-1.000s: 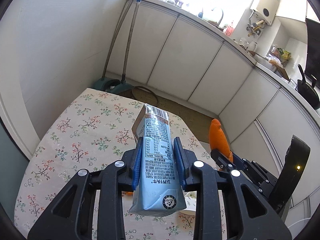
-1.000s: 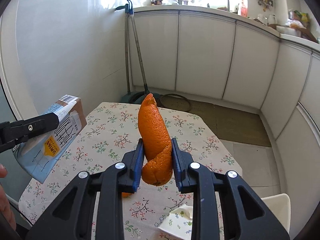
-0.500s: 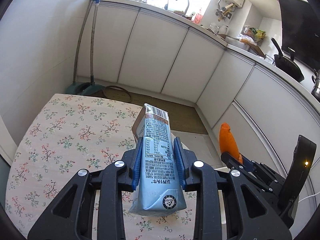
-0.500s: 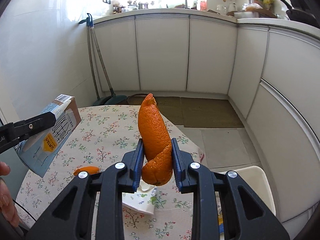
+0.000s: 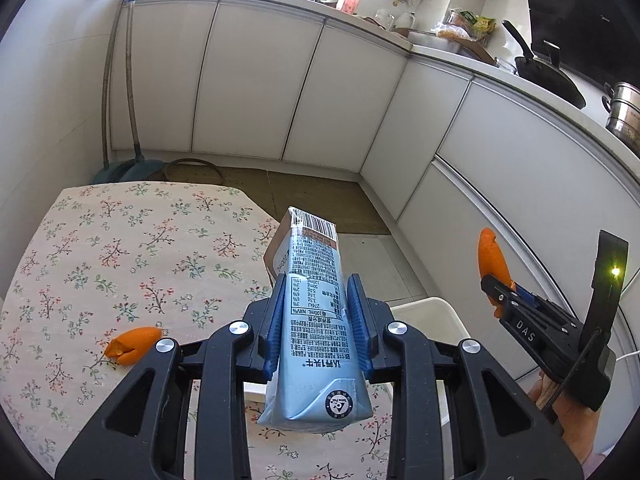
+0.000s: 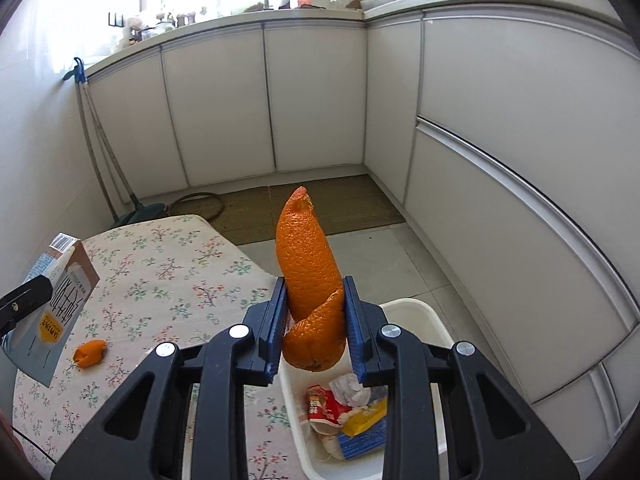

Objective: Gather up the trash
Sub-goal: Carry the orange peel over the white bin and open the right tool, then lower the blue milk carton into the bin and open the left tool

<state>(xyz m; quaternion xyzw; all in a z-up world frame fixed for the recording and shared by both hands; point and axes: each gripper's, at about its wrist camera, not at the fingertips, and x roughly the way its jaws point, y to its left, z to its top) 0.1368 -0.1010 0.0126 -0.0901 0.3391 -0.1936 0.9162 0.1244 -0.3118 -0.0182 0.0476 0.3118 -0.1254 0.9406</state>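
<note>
**A:** While both tools are in shot: what's each one pinching?

**B:** Left gripper [image 5: 316, 328], blue pads pressed on both flat sides of a pale blue, squashed drink carton with a brown top and a barcode flap [image 5: 314, 308]. Carton points away from the camera, barcode end up, base seal nearest the lens. It hangs over the near right edge of the table.

**A:** Right?

**B:** Right gripper [image 6: 314, 332], pads clamped on a long curl of orange peel [image 6: 310, 284]. Peel stands upright out of the jaws, tip up, lower end curled under between the pads. Jaws are narrow on both tools, neither spread.

**A:** Where's the right one relative to the bin?

**B:** Peel and jaws are above a white rectangular plastic bin [image 6: 424, 312] on the floor, just beside the table. Bin holds a red-and-white wrapper [image 6: 324, 404], crumpled white paper [image 6: 348, 386] and a yellow and blue package [image 6: 366, 424].

**A:** Anything left on the table?

**B:** One small piece of orange peel [image 5: 134, 344] on the floral-print tablecloth [image 5: 120, 248], lying left of the carton, well apart from both tools. In the right wrist view it shows just below and right of the held carton.

**A:** Surroundings?

**B:** White kitchen cabinets [image 6: 320, 100] wrap the corner, woven brown floor mat [image 6: 320, 208] in front, broom and dustpan [image 5: 128, 160] leaning at the wall. A hand [image 5: 568, 412] grips the right tool.
</note>
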